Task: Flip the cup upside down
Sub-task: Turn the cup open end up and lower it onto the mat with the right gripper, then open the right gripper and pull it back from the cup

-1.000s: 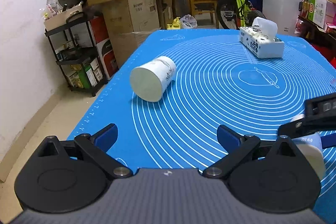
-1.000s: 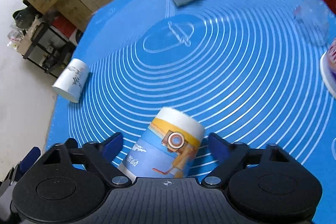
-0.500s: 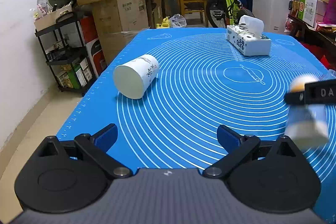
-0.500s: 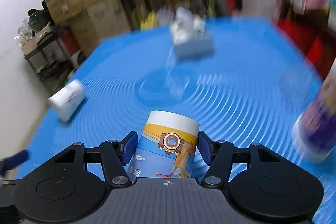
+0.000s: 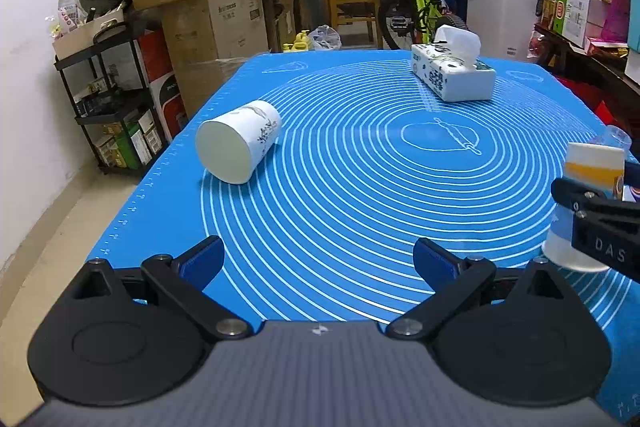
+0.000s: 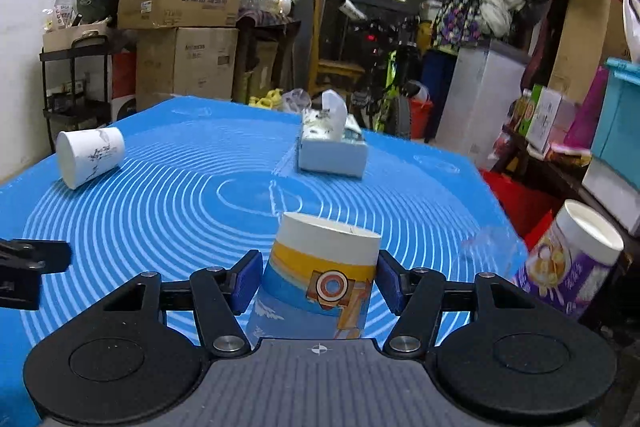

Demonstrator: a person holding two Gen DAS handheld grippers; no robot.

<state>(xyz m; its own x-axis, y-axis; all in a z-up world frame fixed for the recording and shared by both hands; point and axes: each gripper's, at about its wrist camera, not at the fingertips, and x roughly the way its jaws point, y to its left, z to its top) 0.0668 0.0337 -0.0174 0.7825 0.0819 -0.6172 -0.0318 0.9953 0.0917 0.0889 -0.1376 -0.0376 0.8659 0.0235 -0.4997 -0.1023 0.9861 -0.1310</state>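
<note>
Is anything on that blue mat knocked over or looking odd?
Yes. The white cup lies on its side near the mat's left edge, closed base toward the left camera, apart from both grippers. The colourful cup, clamped in the right gripper, stands with its closed end up. The tissue box sits normally. No spills show.

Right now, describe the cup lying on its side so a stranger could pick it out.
Start at the blue mat and go to its left edge, opposite the tissue box. The white cup lies tipped over there, ink-style black markings on its wall, unlike the colourful cup gripped upside down.
</note>
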